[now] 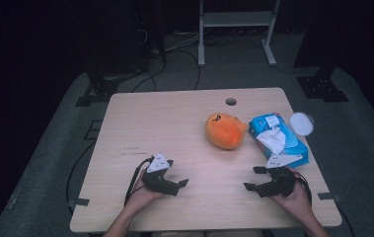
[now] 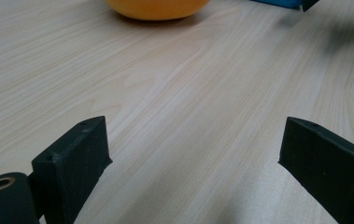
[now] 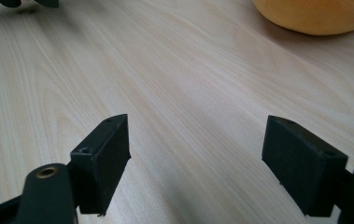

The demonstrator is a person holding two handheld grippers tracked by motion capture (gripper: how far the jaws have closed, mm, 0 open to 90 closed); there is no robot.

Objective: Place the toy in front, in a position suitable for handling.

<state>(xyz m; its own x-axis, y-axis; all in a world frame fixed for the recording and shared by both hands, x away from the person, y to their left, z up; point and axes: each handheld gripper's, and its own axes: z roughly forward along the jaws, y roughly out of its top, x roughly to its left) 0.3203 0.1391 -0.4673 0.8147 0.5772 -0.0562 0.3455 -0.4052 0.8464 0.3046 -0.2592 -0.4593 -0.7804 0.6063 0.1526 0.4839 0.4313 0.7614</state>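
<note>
Left gripper (image 1: 177, 177) rests low at the near left of the table (image 1: 174, 118), jaws spread wide with bare wood between them; right gripper (image 1: 253, 178) at the near right, likewise released and holding nothing. Orange plush (image 1: 225, 131) lies beyond both, right of table centre, apart from either gripper. Blue tissue pack (image 1: 278, 139) just right of the plush, white lid (image 1: 301, 123) at its far right.

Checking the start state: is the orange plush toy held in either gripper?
No, the orange plush toy lies alone on the table, apart from both open grippers.
</note>
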